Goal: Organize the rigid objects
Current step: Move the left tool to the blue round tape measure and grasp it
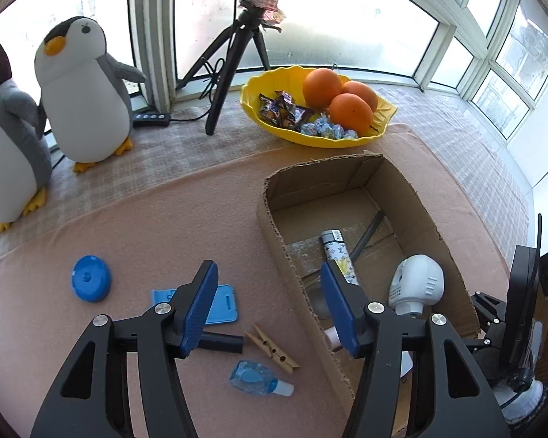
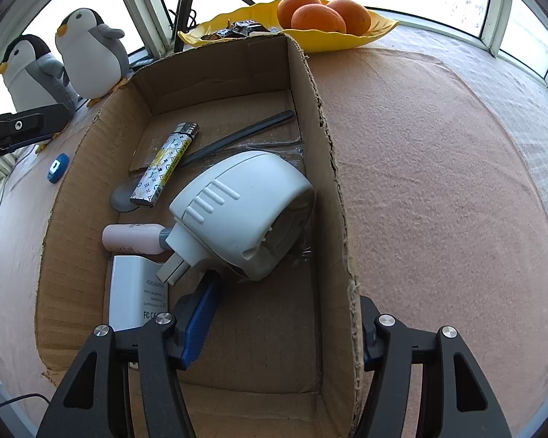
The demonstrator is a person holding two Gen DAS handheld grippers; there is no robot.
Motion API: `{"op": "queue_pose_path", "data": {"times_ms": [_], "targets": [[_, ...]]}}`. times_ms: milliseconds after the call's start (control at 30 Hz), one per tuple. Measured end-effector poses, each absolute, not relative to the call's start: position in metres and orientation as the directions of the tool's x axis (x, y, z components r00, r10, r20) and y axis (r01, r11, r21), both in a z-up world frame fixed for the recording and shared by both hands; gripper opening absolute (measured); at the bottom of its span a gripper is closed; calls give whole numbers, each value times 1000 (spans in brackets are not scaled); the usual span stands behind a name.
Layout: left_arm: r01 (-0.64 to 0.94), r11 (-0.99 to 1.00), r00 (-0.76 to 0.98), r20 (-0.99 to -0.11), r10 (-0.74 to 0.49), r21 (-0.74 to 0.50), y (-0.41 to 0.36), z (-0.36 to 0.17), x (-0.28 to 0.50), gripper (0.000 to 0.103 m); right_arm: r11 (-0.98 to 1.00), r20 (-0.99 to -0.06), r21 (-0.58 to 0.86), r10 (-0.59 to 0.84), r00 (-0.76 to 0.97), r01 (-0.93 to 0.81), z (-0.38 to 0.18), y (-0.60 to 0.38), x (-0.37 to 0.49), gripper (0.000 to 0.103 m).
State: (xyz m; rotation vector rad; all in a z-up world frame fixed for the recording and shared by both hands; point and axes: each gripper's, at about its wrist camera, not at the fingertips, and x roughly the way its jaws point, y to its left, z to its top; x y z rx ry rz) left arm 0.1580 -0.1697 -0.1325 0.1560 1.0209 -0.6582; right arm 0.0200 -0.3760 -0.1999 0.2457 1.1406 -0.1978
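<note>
On the far left of the counter [image 1: 127, 219], which is covered in a pink cloth, two plush penguins [image 1: 87, 91] stand by the window. Nearer, a round blue lid [image 1: 90, 278] lies flat, well apart from a blue card holder [image 1: 221, 304] partly hidden behind the left gripper [image 1: 270, 314]. Its jaws stand apart with nothing between them, hovering over the cloth just left of the cardboard box [image 1: 274, 226]. Below them lie a wooden clothespin [image 1: 272, 348] and, nearer still, a small clear blue bottle [image 1: 259, 379] on its side.

Beyond the clothespin a black tripod [image 1: 233, 69] stands at the window, with a yellow bowl [image 1: 270, 84] of oranges [image 1: 321, 85] and wrapped sweets to its right.

Inside the box lie a patterned lighter [image 2: 168, 164], a dark spoon [image 2: 237, 135] under it, a pink bottle [image 2: 133, 238], a white power adapter [image 2: 131, 292] and a white plug-in device [image 2: 244, 211] lying tilted against the right wall.

The right gripper [image 2: 284, 325] straddles the box's right wall: one finger [image 2: 200, 325] inside, just near the white device, the other outside. Its jaws are open and hold nothing.
</note>
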Motion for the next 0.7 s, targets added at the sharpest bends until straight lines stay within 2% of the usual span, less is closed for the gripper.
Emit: {"op": "queue_pose_path", "data": {"times_ms": [367, 567, 633, 700], "targets": [[347, 933, 430, -869, -243, -89, -66, -169, 210, 58, 961, -925, 78, -29, 380, 264, -197, -376, 21, 58], [282, 954, 419, -882, -216, -99, -52, -191, 224, 58, 956, -921, 88, -28, 387, 280, -187, -385, 14, 57], [285, 955, 425, -881, -207, -87, -55, -193, 226, 58, 955, -919, 87, -33, 394, 285, -183, -387, 11, 55], [281, 955, 423, -881, -213, -95, -56, -196, 230, 58, 952, -919, 98, -26, 394, 290, -182, -388, 9, 45]]}}
